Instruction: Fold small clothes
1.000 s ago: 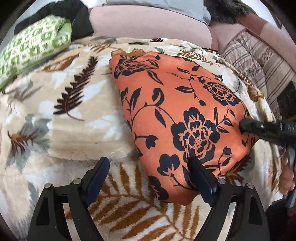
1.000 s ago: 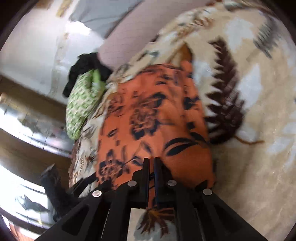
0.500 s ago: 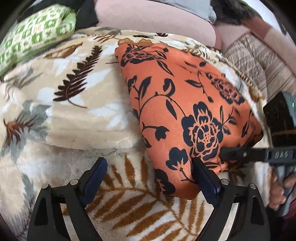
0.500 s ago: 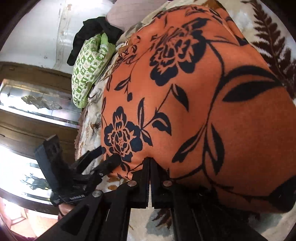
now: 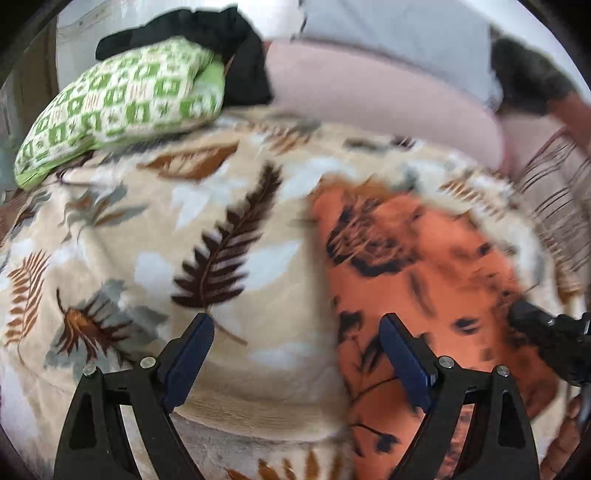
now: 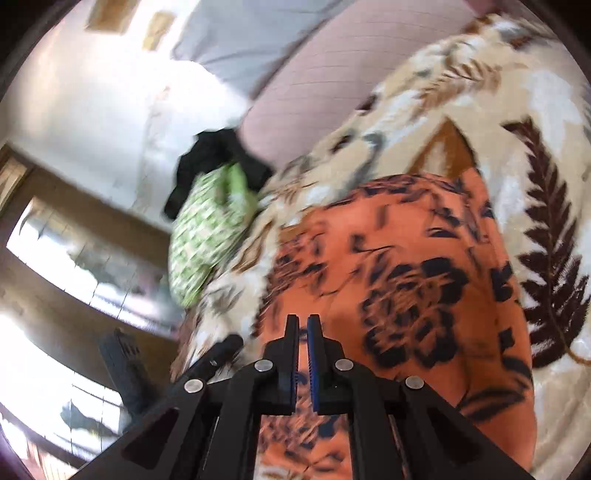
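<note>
An orange garment with black flowers point(image 5: 436, 295) lies folded on the leaf-print blanket point(image 5: 184, 258). My left gripper point(image 5: 295, 354) is open and empty, its right finger over the garment's left edge. The right gripper's black tip point(image 5: 535, 325) shows at the garment's right edge. In the right wrist view the garment point(image 6: 406, 277) fills the middle; my right gripper point(image 6: 303, 347) has its jaws nearly together with a thin gap and no cloth seen between them. The left gripper point(image 6: 221, 354) shows dark at lower left. Both views are blurred.
A green-and-white patterned folded cloth point(image 5: 122, 107) and a black garment point(image 5: 221, 40) lie at the blanket's far left. A pink bolster point(image 5: 369, 96) and grey cloth point(image 5: 399, 29) lie behind. A striped cloth point(image 5: 554, 177) is at the right.
The right gripper has pulled back from the garment, which now lies flatter and farther off. The left gripper has drawn back and left, so the garment sits more to its right.
</note>
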